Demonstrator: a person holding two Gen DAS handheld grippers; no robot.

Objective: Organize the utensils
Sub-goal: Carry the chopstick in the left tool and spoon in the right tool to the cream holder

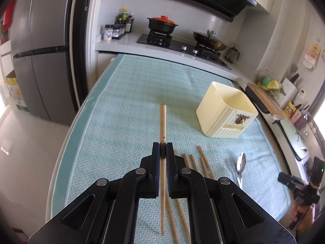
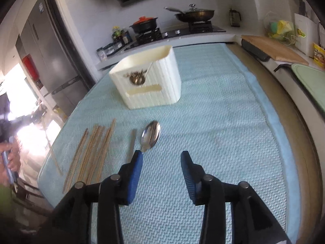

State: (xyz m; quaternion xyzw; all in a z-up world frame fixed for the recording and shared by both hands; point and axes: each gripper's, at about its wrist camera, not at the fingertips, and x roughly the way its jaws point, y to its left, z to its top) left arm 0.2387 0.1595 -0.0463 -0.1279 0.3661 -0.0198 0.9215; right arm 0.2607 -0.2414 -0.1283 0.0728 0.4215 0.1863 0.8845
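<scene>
My left gripper (image 1: 162, 149) is shut on a wooden chopstick (image 1: 162, 120), held above the light blue mat with its end pointing away from me. Several more chopsticks (image 1: 204, 163) lie on the mat under and right of it; they also show in the right wrist view (image 2: 95, 152). A cream utensil holder (image 1: 226, 112) stands to the right ahead, empty inside as far as I see; in the right wrist view it (image 2: 150, 81) stands ahead. A metal spoon (image 2: 150, 135) lies on the mat just ahead of my open, empty right gripper (image 2: 161, 156), near its left fingertip.
The mat (image 1: 121, 105) covers a table. Behind it is a counter with a stove, a red-lidded pot (image 1: 162, 23) and a pan (image 1: 210, 38). A fridge (image 1: 40, 50) stands at the left. A cutting board (image 2: 274, 48) lies on the right counter.
</scene>
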